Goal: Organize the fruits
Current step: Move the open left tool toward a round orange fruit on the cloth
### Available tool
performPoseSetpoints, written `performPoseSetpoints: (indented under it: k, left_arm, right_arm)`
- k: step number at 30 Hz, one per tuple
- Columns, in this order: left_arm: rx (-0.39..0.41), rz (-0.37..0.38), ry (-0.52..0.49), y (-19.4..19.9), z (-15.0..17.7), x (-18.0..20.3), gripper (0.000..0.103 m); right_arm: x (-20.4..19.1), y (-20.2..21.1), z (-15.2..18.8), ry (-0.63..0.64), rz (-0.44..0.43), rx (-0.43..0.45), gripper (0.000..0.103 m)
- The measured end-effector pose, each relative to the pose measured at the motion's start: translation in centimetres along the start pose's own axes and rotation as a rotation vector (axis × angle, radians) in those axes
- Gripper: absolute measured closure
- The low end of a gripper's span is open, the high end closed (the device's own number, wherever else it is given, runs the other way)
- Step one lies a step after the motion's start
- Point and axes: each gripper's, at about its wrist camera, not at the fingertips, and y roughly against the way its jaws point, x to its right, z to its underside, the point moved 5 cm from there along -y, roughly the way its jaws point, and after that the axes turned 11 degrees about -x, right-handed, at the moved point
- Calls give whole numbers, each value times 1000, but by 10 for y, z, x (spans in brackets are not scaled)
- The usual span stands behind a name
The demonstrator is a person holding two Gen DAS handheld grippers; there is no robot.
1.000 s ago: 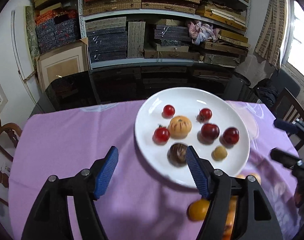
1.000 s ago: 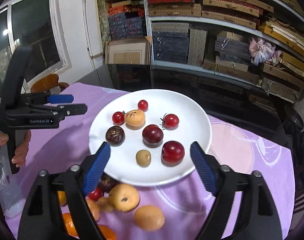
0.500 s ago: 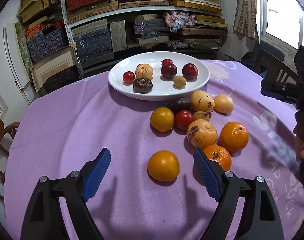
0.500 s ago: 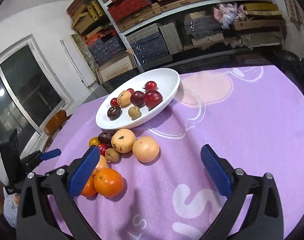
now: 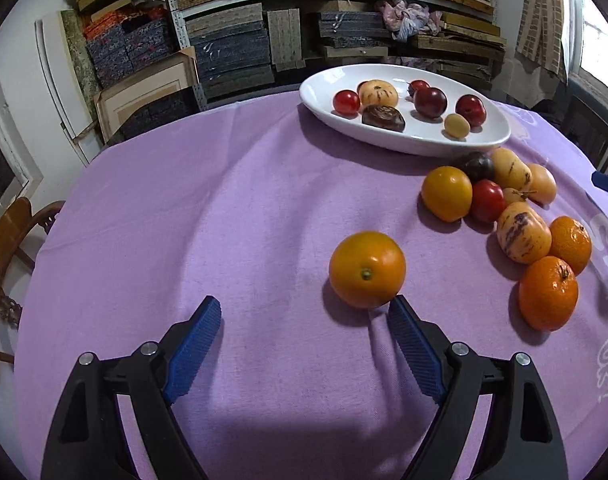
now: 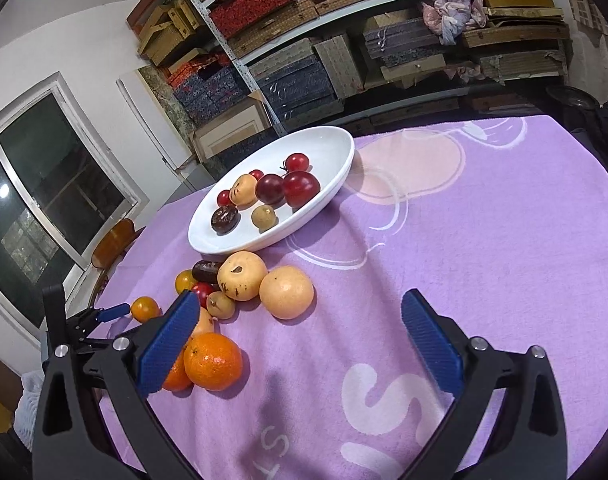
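- The left claw (image 5: 304, 312) is spread wide and low over the purple cloth (image 5: 223, 208) on the counter, pinching nothing.
- Its right pad tip sits just beside a lone yellow-orange tomato (image 5: 367, 269), which lies just far of that pad and off to the right of the gap.
- The right claw (image 6: 299, 320) is also spread and empty, above the cloth's white lettering.
- Just far-left of the right claw's left pad lies a loose cluster of fruit: two tangerines (image 6: 213, 361), a pale round fruit (image 6: 286, 291), a speckled yellow one (image 6: 242, 275), a small red tomato (image 6: 201, 291).
- Farther off, a white plate (image 6: 336, 148) holds red plums, cherry tomatoes, a dark wrinkled fruit and a small tan one.
- Shelves of stacked boxes (image 5: 231, 52) stand behind the counter.
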Motion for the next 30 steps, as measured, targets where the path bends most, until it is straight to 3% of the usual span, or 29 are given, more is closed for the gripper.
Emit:
performPoseSetpoints:
  k: [6, 16, 25, 30]
  left_arm:
    - [54, 47, 4, 2, -20, 0, 16]
    - [36, 125, 93, -10, -30, -13, 16]
    - [32, 84, 87, -13, -47, -11, 16]
    - [29, 117, 79, -12, -40, -4, 16]
  right_arm:
    - [-5, -3, 2, 27, 17, -4, 4]
    - [-6, -7, 4, 31, 28, -19, 4]
    - [-2, -13, 5, 20, 41, -39, 4]
    - [-1, -14, 5, 13, 42, -41, 4]
